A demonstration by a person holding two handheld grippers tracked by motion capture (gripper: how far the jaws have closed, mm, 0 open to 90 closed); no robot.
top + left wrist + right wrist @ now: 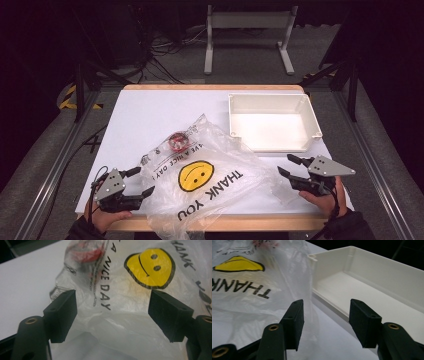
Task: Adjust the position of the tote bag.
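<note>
**Bag on table, both grippers at its edges**

Clear plastic bag [210,175] w/ yellow smiley lies crumpled at near-centre of white table [145,112]; red-and-dark item [176,141] inside, toward far end. Left gripper [141,182] at bag's left edge; jaws spread, film between them, not pinched. Right gripper [289,165] at bag's right edge; jaws spread, nothing clamped. White tray [272,102] just beyond, far right.

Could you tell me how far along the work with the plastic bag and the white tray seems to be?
Early, it seems. The plastic bag lies flat on the table with a red object inside. The white tray is empty. Left gripper and right gripper flank the bag, jaws open, gripping nothing. Probably left: grasping the bag and moving its contents.
</note>
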